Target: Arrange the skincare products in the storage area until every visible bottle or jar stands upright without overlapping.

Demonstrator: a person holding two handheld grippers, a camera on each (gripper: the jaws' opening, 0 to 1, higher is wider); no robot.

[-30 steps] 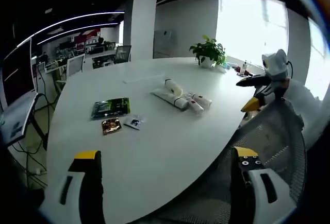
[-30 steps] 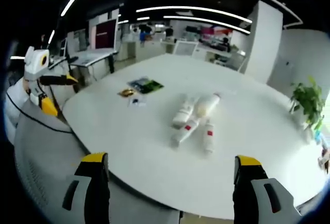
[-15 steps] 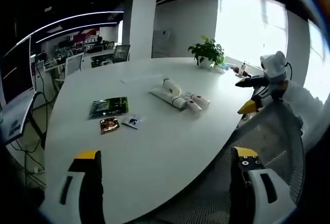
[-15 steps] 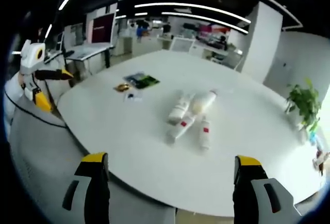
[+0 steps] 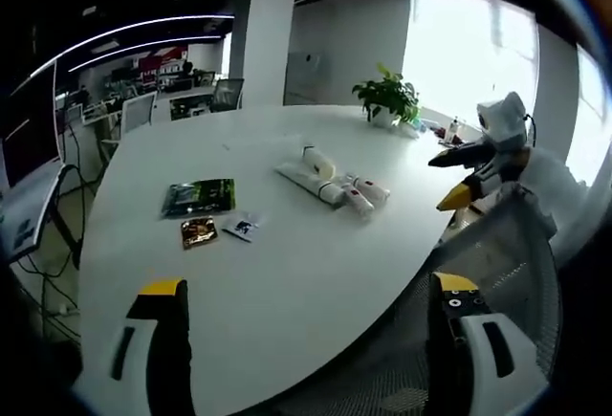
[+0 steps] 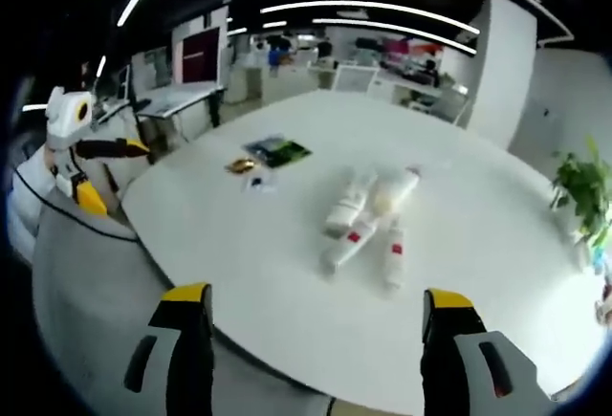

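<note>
Four white skincare bottles (image 6: 371, 217) lie on their sides in a loose cluster near the middle of the big white oval table (image 6: 287, 282), none of them upright. In the right gripper view the largest bottle (image 6: 397, 189) lies farthest back, a second bottle (image 6: 346, 209) rests just beside it, and two slimmer tubes with red labels (image 6: 350, 242) lie in front, angled apart from each other. From the left gripper view the same cluster (image 5: 330, 181) sits toward the far side of the tabletop (image 5: 268, 273), the pieces touching or nearly so; exactly which ones overlap is hard to tell.

Well apart from the bottles lie a green packet (image 5: 199, 197), a small brown sachet (image 5: 198, 232) and a small white sachet (image 5: 241, 229), close to one another.

Both grippers hang off the table's edge, well clear of the bottles. The left gripper (image 5: 306, 349) has its yellow-tipped jaws spread wide with nothing between them; it also appears at the left of the right gripper view (image 6: 91, 169), above a grey mesh chair back (image 6: 86, 292). The right gripper (image 6: 316, 354) is likewise spread wide and holds nothing; it appears at the right of the left gripper view (image 5: 469, 175).

A potted plant (image 5: 387, 98) stands at the table's far end by a bright window (image 5: 459, 48).
</note>
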